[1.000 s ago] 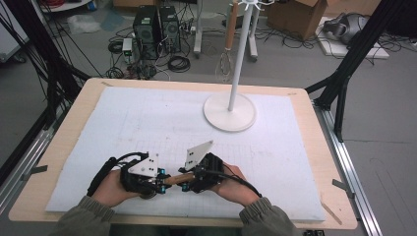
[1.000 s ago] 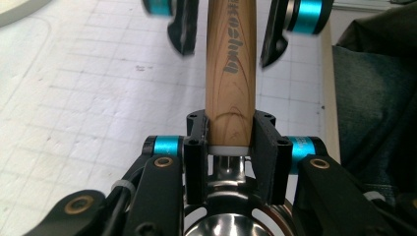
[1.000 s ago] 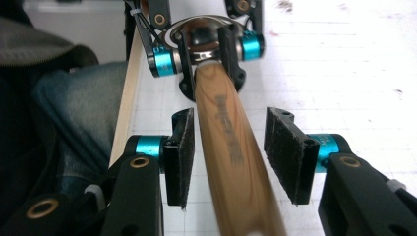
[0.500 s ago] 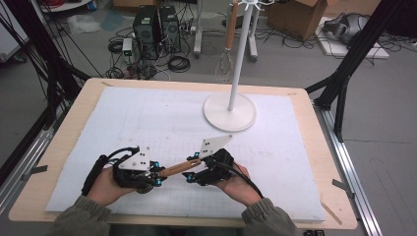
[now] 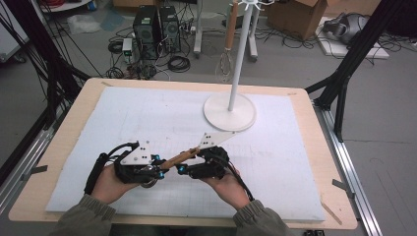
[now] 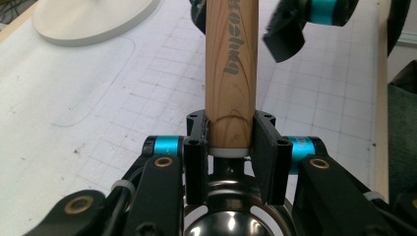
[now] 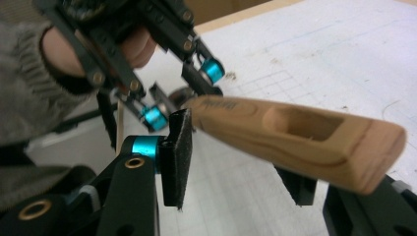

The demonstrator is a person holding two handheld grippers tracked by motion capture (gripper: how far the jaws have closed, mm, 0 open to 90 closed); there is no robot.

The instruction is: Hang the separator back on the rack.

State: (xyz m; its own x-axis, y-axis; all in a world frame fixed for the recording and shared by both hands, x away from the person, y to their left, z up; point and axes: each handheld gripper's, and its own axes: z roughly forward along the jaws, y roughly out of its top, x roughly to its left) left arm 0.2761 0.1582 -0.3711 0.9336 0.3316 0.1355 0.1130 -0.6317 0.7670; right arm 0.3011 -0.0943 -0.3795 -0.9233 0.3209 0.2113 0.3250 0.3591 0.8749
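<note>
A wooden-handled utensil [image 5: 179,158] lies between my two grippers near the table's front edge. My left gripper [image 6: 230,132] is shut on the handle [image 6: 231,64] where it meets a shiny rounded metal part [image 6: 228,223]; it is on the left in the high view [image 5: 158,169]. The handle's free end [image 7: 305,135], with a slot cut in it, reaches across my right gripper [image 7: 236,167]. That gripper is open, its pads [image 7: 178,147] on either side of the wood and apart from it. The right gripper [image 5: 184,170] faces the left one.
A white stand with a round base [image 5: 230,110] rises at the back right of the white mat [image 5: 123,118]. A whisk [image 5: 226,64] hangs from its top. Cables, computer towers [image 5: 155,24] and boxes lie on the floor beyond the table.
Both hands have shifted a little farther from the front edge, and the handle has moved with them, angling up toward the stand.
</note>
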